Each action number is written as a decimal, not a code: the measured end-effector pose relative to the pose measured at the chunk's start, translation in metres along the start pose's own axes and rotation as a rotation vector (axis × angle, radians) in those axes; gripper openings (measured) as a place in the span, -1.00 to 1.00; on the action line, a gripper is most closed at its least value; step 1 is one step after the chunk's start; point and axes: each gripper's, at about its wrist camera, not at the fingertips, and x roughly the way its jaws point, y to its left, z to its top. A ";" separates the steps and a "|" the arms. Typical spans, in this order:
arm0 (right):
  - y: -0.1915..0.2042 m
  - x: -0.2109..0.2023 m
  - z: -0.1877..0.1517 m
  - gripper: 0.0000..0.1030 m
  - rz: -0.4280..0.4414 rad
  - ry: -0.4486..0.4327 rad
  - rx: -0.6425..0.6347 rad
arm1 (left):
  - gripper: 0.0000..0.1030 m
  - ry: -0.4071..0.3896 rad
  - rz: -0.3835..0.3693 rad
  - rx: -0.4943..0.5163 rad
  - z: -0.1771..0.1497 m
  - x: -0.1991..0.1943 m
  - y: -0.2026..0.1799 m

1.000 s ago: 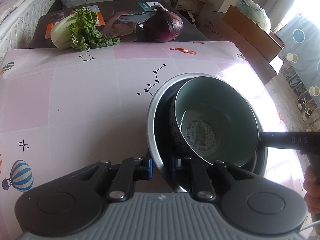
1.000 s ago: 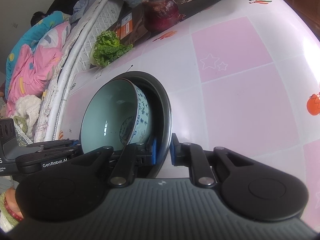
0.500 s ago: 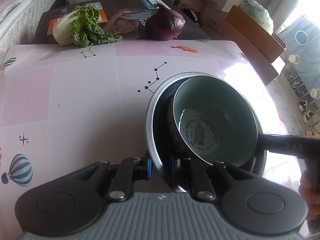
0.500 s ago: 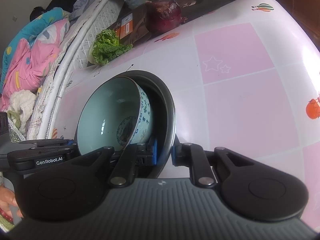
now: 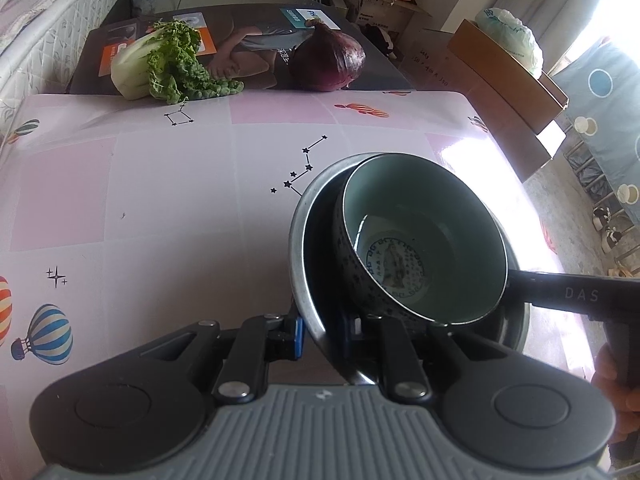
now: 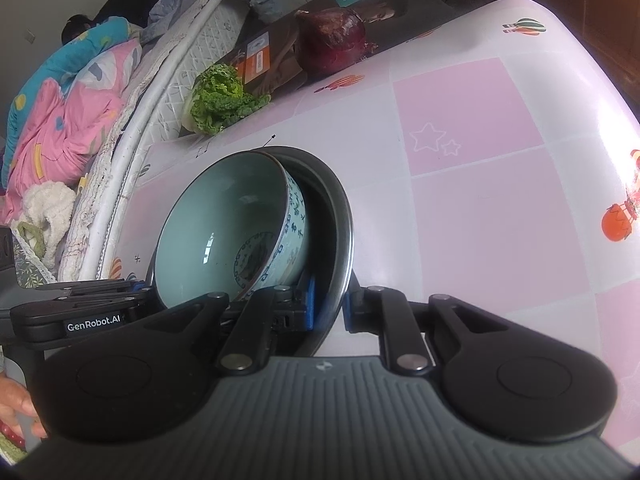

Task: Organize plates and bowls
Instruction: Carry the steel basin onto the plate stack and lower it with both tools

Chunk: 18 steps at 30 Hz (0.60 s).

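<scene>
Left wrist view: my left hand-held gripper (image 5: 322, 330), jaws closed down on the near rim of a round grey metal basin (image 5: 298, 240), one blue pad outside the wall, the other inside. Held within the basin: a pale celadon ceramic bowl with blue characters on its outer wall (image 5: 424, 236), tilted, leaning against the basin's inner side.

Right wrist view: my right hand-held gripper (image 6: 329, 312), jaws likewise pinched onto the same basin's rim (image 6: 347, 240) at the opposite side, blue pads either side of the metal wall. Bowl (image 6: 224, 232) lies on a slant inside.

Beneath: pink-and-white checked worktop printed with balloons and stars (image 5: 120, 200). I cannot tell whether the basin touches it.

Far edge of worktop: leafy green cabbage with white stalks (image 5: 168, 64) and a dark red-purple cabbage (image 5: 328, 58), apart from each other, well apart from the basin, both on a printed flat cardboard box (image 5: 240, 36).
</scene>
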 end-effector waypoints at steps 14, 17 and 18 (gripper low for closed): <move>0.019 -0.045 -0.007 -0.74 0.008 -0.037 -0.022 | -0.68 -0.046 -0.003 0.005 -0.007 -0.041 -0.011; 0.029 -0.060 -0.015 -0.74 0.011 -0.042 -0.030 | -0.68 -0.055 0.001 0.003 -0.014 -0.057 -0.013; 0.031 -0.064 -0.018 -0.74 0.012 -0.044 -0.032 | -0.68 -0.061 0.000 0.004 -0.017 -0.063 -0.014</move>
